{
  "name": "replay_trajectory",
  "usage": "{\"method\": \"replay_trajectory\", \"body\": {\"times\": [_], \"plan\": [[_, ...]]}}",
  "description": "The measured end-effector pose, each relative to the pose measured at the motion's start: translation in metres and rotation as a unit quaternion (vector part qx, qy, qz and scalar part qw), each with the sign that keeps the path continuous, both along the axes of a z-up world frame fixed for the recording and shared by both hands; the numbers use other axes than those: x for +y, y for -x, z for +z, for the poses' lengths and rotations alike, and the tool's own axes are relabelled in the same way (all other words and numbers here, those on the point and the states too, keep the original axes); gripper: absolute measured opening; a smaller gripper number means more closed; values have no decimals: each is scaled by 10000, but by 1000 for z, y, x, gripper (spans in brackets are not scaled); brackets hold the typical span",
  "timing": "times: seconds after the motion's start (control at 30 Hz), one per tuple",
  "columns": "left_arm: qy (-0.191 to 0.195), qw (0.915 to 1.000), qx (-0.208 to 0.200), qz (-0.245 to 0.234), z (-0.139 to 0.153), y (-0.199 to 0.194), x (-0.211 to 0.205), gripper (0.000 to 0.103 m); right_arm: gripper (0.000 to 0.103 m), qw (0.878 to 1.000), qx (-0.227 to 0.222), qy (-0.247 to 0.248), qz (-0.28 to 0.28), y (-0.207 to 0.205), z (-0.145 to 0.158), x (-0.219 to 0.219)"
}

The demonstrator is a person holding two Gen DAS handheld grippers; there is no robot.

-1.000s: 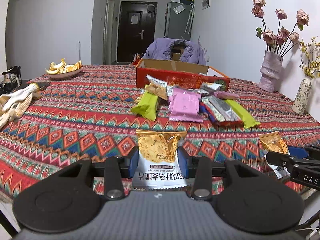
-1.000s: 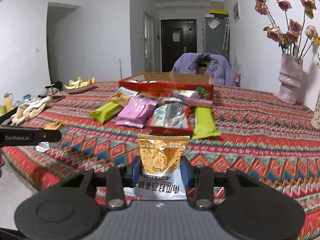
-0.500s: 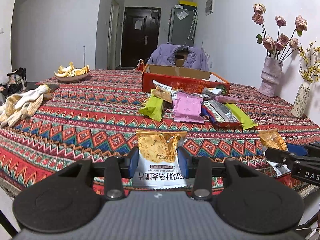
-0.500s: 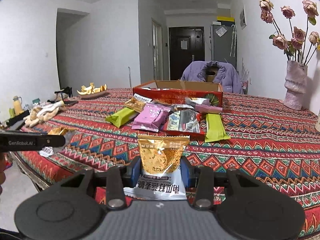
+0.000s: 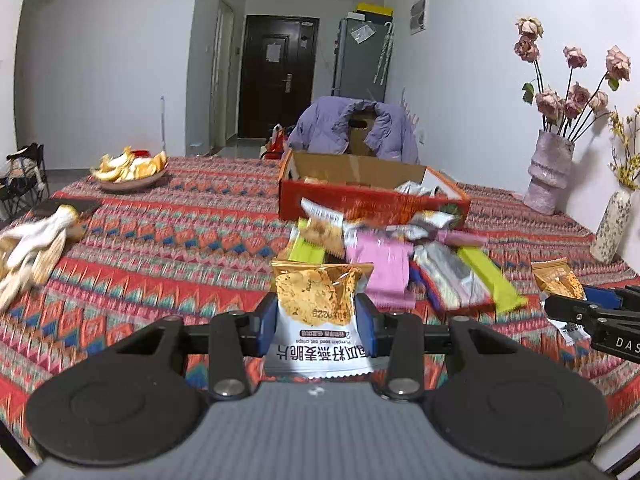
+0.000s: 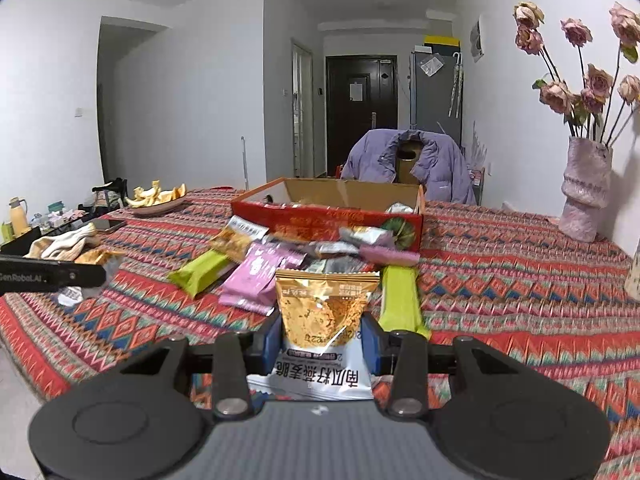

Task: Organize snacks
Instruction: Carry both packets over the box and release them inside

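Left wrist view showed the left tongs clamped on a light, crinkly crisp packet near the red box; right tongs likewise pinched another packet mid-body, probably fragile.

White walls, dark door, grey fridge, purple jacket on chair, patterned tablecloth

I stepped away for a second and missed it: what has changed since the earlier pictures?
Both grippers rose with their packets and swung toward the snack pile. The left gripper stays shut on its crisp packet, the right gripper on its own. Nothing was released; the red box hasn't moved.
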State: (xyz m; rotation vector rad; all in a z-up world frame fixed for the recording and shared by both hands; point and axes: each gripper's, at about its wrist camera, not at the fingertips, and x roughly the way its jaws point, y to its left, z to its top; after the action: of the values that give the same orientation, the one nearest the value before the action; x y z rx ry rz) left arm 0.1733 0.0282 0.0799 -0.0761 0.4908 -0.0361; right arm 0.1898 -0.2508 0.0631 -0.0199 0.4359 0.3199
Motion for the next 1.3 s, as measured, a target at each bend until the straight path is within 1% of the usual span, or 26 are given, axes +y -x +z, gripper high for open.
{"method": "replay_trajectory", "body": {"times": [0.2,0.33,0.43,0.53,0.6,0.7,0.8,0.87,0.93,1.03,1.07,1.13,1.2,1.3], "plan": [[-77,9997,-143,-195,32,-43,-3,42,40,9999,18,-30,107,-45,28,-9],[-85,9993,-119,-336,50,-77,-6,42,40,9997,58,-48,226,-79,49,-15],[-86,9987,-49,-507,63,-104,-9,42,40,9994,-74,165,288,-104,67,-14],[-145,9975,-1,-689,77,-132,-11,42,40,9989,-71,190,413,-132,84,-17],[-171,9965,69,-817,85,-152,-12,42,40,9985,-11,183,516,-153,95,-17],[-159,9946,235,-999,96,-189,-12,42,40,9973,162,36,721,-188,110,-22],[92,9911,541,-1210,103,-234,-9,42,40,9952,425,-253,848,-231,122,-27],[213,9890,724,-1274,104,-268,-8,42,40,9930,644,-392,912,-264,125,-27],[199,9886,810,-1250,103,-304,-10,42,40,9899,893,-484,984,-299,126,-25],[237,9871,1036,-1198,95,-360,-14,42,40,9846,1312,-581,996,-357,114,-18],[230,9862,1102,-1218,89,-378,-16,42,40,9824,1454,-615,994,-377,108,-14],[135,9869,1201,-1070,75,-411,-21,42,40,9795,1654,-572,998,-414,96,-5],[32,9851,1342,-1076,56,-442,-28,42,40,9790,1777,-445,899,-449,82,4],[27,9806,1679,-1008,23,-487,-34,42,40,9745,2058,-336,834,-493,56,20]]}}
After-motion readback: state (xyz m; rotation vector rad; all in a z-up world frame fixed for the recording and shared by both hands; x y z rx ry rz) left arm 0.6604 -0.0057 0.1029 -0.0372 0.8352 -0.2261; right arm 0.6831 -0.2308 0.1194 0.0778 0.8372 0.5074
